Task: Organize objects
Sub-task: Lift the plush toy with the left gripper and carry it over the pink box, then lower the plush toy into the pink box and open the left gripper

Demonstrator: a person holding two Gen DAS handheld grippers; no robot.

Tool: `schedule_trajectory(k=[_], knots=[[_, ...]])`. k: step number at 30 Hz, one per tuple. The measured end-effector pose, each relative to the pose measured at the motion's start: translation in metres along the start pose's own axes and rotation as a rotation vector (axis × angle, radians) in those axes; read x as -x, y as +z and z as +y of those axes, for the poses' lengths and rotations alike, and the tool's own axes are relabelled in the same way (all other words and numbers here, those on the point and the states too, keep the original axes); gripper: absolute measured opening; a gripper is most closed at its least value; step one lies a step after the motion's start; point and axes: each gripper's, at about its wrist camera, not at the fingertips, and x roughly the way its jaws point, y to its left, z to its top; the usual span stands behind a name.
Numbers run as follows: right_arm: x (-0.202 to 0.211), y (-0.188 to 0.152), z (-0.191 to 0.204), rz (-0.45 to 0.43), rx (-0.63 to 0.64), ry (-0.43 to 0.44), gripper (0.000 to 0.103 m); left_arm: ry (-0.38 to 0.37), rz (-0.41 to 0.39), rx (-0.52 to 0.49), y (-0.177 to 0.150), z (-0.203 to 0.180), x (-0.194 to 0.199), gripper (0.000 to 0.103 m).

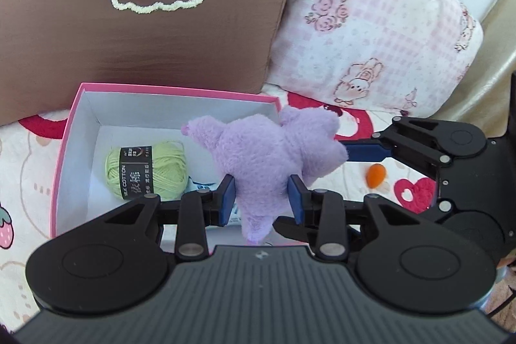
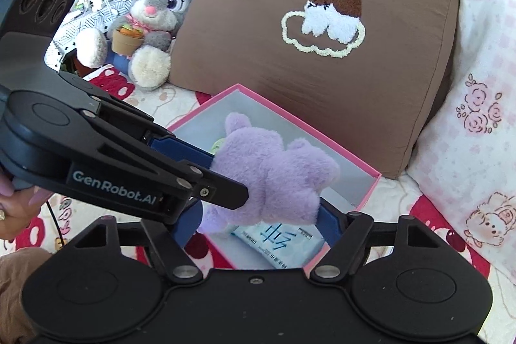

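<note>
1. Left wrist view, far left: a pink box [image 1: 66, 147] with a white inside lies on the patterned bedcover [image 1: 22, 170]; a green yarn ball [image 1: 146, 171] with a black label sits on its floor.
2. Behind the box leans a brown pillow [image 1: 80, 54] with a tufted motif, and to the right of it a pink checked pillow [image 1: 371, 21].
3. Centre: the left gripper [image 1: 262, 194] pinches a purple plush toy [image 1: 274, 157] between its blue pads, holding it over the box's near right part.
4. Right: the right gripper [image 1: 346, 150] reaches in from the side, one blue finger touching the toy; a small orange object [image 1: 375, 174] lies on the cover below it.
5. Right wrist view, left: a grey rabbit plush [image 2: 151, 18] sits far left beside the brown pillow.
6. Centre: the right gripper's jaws stand spread on either side of the toy's lower part; whether the pads press it cannot be told.
7. Below the toy, a pale blue packet [image 2: 280, 242] lies in the box.
</note>
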Motion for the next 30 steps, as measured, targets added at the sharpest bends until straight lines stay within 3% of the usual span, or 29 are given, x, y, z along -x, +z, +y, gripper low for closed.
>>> schedule_trajectory(k=[11, 20, 23, 30], knots=[[-0.074, 0.011, -0.025, 0.099, -0.005, -0.099, 0.056, -0.007, 0.097, 0.044, 0.037, 0.046, -0.085, 0.035], [-0.127, 0.011, -0.027, 0.195, 0.090, -0.164, 0.055, 0.013, 0.162, 0.015, 0.044, 0.062, -0.139, 0.035], [-0.133, 0.009, -0.028, 0.203, 0.103, -0.159, 0.055, 0.028, 0.157, -0.036, 0.042, 0.061, -0.147, 0.035], [-0.142, 0.006, -0.028, 0.211, 0.127, -0.152, 0.055, 0.063, 0.155, -0.046, 0.037, 0.063, -0.157, 0.035]])
